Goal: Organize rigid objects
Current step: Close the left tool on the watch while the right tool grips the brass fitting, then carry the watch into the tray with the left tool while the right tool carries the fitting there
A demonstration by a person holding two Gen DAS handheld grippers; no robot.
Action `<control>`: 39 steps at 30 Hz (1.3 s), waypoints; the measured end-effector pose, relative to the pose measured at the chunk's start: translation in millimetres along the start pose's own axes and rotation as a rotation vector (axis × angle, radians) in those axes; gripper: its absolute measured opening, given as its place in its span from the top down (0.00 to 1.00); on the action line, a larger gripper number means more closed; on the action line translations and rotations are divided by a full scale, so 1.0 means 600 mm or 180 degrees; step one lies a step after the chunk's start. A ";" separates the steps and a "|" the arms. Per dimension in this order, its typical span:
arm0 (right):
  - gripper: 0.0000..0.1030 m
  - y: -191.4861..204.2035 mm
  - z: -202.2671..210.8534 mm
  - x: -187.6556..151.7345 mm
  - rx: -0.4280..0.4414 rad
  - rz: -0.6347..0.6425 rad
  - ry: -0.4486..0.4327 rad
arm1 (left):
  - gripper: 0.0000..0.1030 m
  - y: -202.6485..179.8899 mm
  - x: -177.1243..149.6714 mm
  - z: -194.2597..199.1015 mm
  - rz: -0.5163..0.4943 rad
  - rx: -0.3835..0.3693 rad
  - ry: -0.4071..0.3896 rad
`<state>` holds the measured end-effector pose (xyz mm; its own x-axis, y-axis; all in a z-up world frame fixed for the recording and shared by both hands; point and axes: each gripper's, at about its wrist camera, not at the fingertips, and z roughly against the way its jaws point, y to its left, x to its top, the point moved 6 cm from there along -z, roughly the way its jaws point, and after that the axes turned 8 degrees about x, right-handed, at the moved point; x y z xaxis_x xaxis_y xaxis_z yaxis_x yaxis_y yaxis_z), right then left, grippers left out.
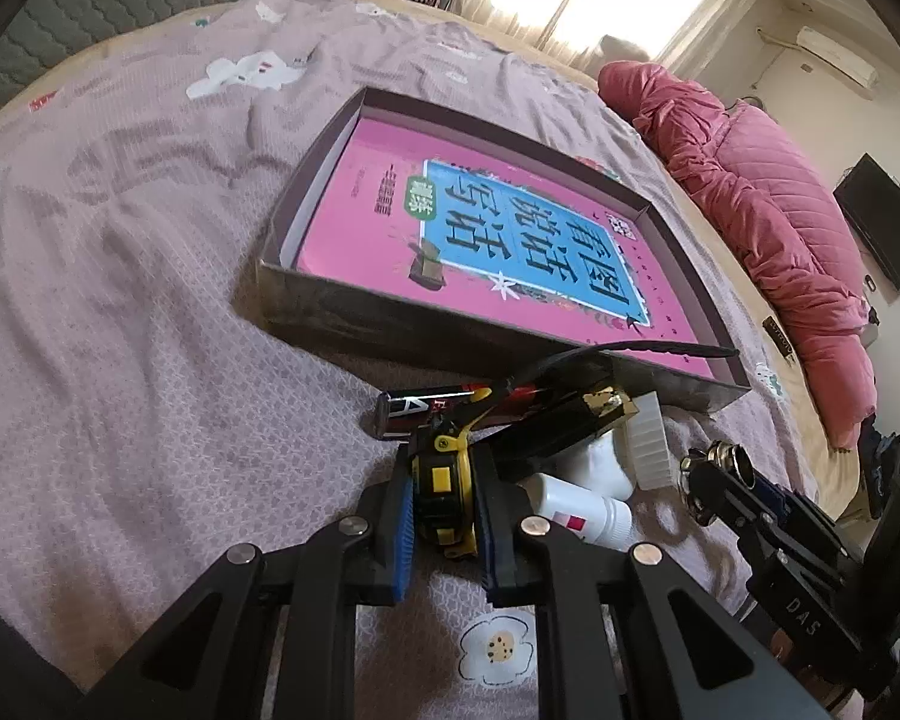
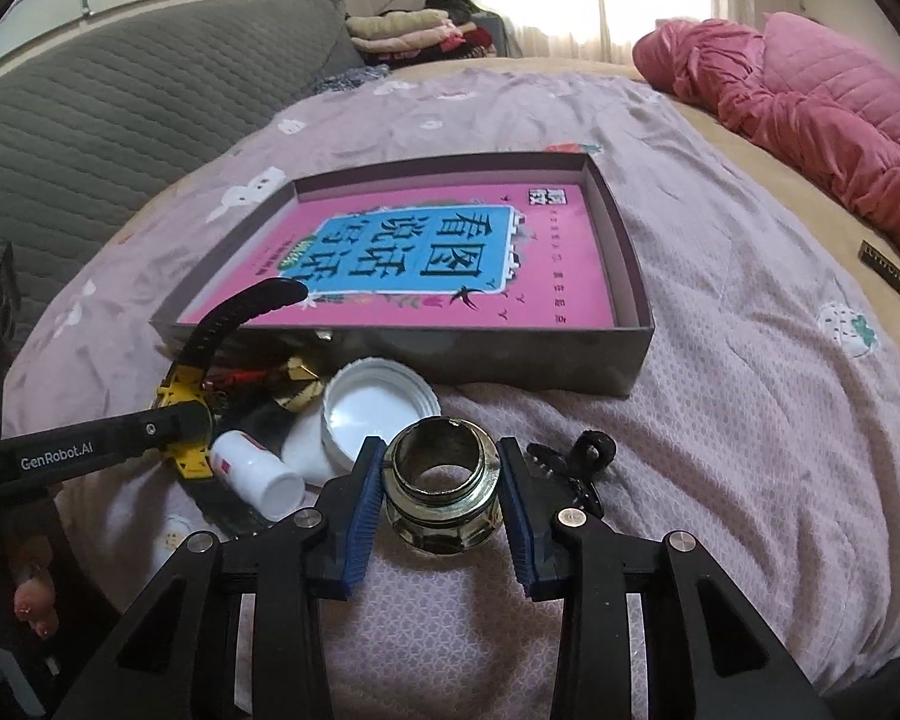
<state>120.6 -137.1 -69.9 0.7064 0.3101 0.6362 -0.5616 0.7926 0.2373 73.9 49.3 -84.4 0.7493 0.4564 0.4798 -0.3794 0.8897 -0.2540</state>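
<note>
One pink book (image 2: 450,264) fills the shallow box (image 2: 633,300).

**Metal fitting clamped in your right gripper**

Your right gripper (image 2: 444,501) has its blue pads pressed on both sides of the threaded metal fitting (image 2: 444,495). Just right of the jaws lies a black clip (image 2: 576,468); left, a white lid (image 2: 381,411) and small white bottle (image 2: 258,471). Ahead sits the dark tray (image 2: 630,360).

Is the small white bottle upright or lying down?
Lying down: the white bottle rests on its side on the bedspread.
</note>
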 end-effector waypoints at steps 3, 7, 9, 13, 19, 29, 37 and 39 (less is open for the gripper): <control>0.63 0.001 0.010 0.003 0.0017 0.0004 -0.0065 | 0.84 0.000 0.002 0.013 -0.0012 0.0002 -0.0072; 0.63 0.001 0.024 0.007 0.0040 0.0008 -0.0148 | 0.84 0.003 0.010 0.031 0.0030 -0.0029 -0.0184; 0.63 0.004 0.028 0.010 0.0043 0.0029 -0.0182 | 0.84 0.004 0.012 0.039 0.0032 -0.0033 -0.0240; 0.63 0.009 0.037 0.015 0.0035 0.0091 -0.0241 | 0.84 0.007 0.021 0.058 0.0060 -0.0078 -0.0388; 0.63 0.020 0.052 0.025 0.0018 0.0230 -0.0358 | 0.84 0.013 0.044 0.088 0.0083 -0.0134 -0.0676; 0.63 0.027 0.081 0.058 0.0048 0.0298 -0.0598 | 0.84 0.027 0.082 0.097 0.0095 -0.0088 -0.0874; 0.63 0.008 0.089 0.104 0.0010 0.0205 -0.0786 | 0.84 0.044 0.115 0.087 0.0174 -0.0064 -0.0942; 0.63 0.003 0.087 0.115 -0.0021 0.0198 -0.0824 | 0.84 0.045 0.124 0.083 0.0175 -0.0045 -0.0977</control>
<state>145.7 -141.6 12.8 0.5363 0.2144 0.8163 -0.5971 0.7800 0.1874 92.1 107.9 -13.7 0.5283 0.4868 0.6956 -0.4055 0.8645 -0.2971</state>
